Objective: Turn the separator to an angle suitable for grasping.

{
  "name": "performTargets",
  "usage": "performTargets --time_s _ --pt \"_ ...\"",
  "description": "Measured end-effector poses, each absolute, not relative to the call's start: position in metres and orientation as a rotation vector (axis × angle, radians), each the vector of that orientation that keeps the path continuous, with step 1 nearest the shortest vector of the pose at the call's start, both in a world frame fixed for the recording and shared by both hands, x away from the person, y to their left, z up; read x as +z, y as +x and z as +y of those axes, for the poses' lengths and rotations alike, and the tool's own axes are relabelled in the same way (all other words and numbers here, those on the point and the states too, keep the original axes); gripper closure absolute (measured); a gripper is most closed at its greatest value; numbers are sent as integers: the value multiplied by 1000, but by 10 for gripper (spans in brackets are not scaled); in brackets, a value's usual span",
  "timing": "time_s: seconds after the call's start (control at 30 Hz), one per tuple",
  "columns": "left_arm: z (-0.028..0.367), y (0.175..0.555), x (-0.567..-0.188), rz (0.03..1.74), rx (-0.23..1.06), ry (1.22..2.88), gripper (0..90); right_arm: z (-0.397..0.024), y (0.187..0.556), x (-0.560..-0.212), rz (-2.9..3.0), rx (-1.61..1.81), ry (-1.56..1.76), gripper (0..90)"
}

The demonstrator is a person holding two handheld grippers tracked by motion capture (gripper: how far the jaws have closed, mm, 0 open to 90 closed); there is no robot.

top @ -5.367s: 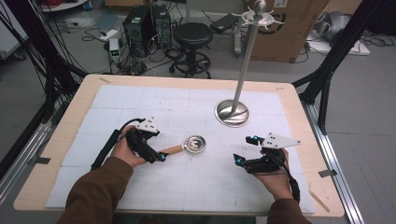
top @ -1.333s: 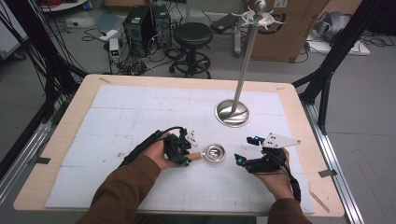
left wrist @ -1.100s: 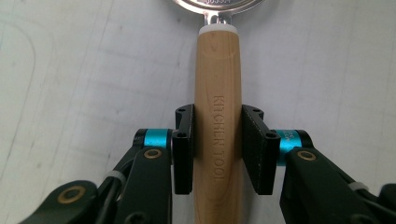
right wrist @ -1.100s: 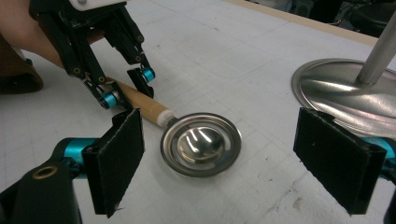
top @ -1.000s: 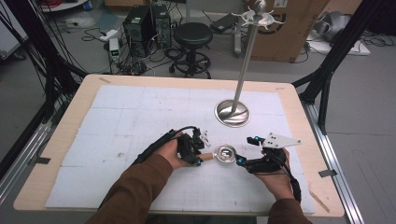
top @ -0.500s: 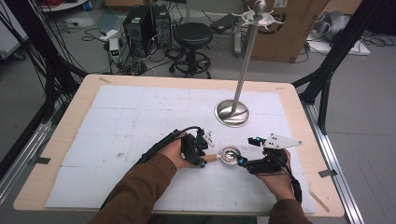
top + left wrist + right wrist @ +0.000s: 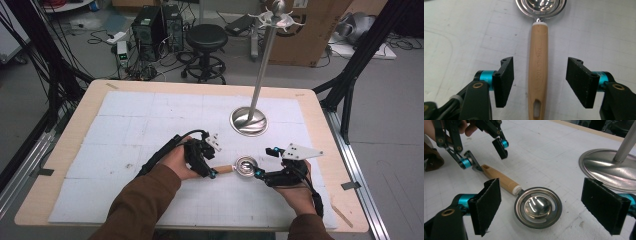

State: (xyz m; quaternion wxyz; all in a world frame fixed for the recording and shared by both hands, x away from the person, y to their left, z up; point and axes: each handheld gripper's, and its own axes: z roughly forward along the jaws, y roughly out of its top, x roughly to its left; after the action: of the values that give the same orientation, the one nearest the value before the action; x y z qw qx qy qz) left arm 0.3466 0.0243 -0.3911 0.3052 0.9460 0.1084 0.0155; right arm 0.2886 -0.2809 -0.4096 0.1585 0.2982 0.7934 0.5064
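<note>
Left tool (image 7: 212,172) has just let go: its jaws have been opening and now stand spread either side of the strainer's (image 7: 240,166) wooden handle (image 7: 538,72), pads clear of the wood, handle lying loose between them. Compared with a second ago, the strainer sits further right, its bowl (image 7: 537,207) now just short of the right tool (image 7: 260,174) and nearer the person than the steel stand's base (image 7: 248,121). It rests flat on the bench (image 7: 150,115), handle pointing back at the left tool. Right tool hasn't budged; its jaws gape wide with the bowl in front of them, nothing pinched. Reads like a handover by sliding: drop-off looks done, and pickup by the right tool is likely next, not started.
</note>
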Motion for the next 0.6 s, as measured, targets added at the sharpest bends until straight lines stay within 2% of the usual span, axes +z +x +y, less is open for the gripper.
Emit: performTargets --time_s 0.37,0.6 --pt "86 341 -382 384 98 2396 310 -279 288 -410 2276 1442 851 152" --pt "111 336 -380 417 126 2336 279 -278 289 -411 2279 1437 851 152"
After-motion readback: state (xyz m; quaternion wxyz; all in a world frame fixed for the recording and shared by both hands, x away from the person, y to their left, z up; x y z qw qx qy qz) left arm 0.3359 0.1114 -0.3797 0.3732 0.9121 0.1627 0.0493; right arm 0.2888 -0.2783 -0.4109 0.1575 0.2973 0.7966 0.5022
